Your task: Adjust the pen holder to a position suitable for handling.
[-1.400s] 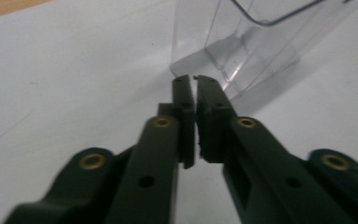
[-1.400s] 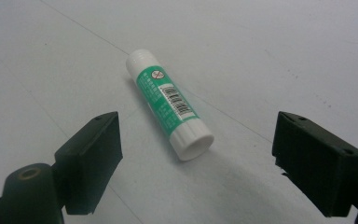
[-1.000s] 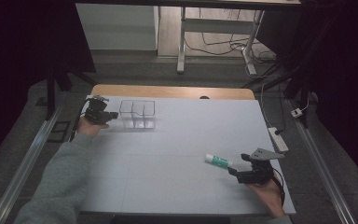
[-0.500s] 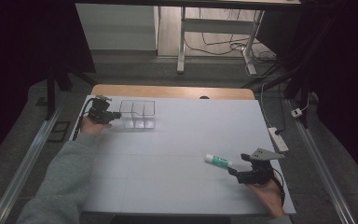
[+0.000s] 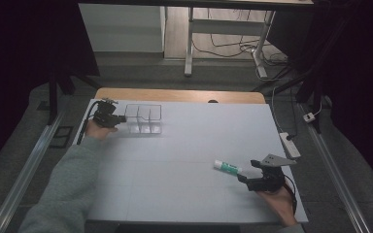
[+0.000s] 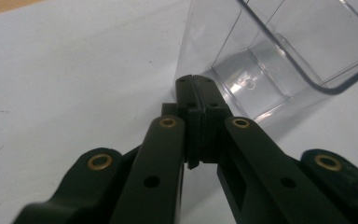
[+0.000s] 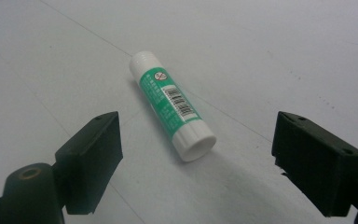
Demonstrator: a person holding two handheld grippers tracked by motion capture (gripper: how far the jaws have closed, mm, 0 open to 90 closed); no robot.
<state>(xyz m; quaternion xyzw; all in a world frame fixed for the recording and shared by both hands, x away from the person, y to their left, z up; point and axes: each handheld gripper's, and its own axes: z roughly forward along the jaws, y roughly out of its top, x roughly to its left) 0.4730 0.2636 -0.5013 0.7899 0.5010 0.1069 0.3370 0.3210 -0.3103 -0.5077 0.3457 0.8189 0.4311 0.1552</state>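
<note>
A clear plastic divided box stands at the back left of the white table. My left gripper sits just left of it, jaws shut. In the left gripper view the closed tips rest at the box's near bottom corner, with nothing seen between them. A green and white glue stick lies on its side at the front right. My right gripper is just behind it, open. In the right gripper view the glue stick lies ahead of the spread jaws, its cap end towards me, untouched.
A white power strip lies off the table's right edge. A wooden strip runs along the far edge. Beyond it are desk legs and floor cables. A grey sleeve crosses the front left.
My left gripper has crept slightly right, towards the clear box. The right gripper and the glue stick have kept still.
</note>
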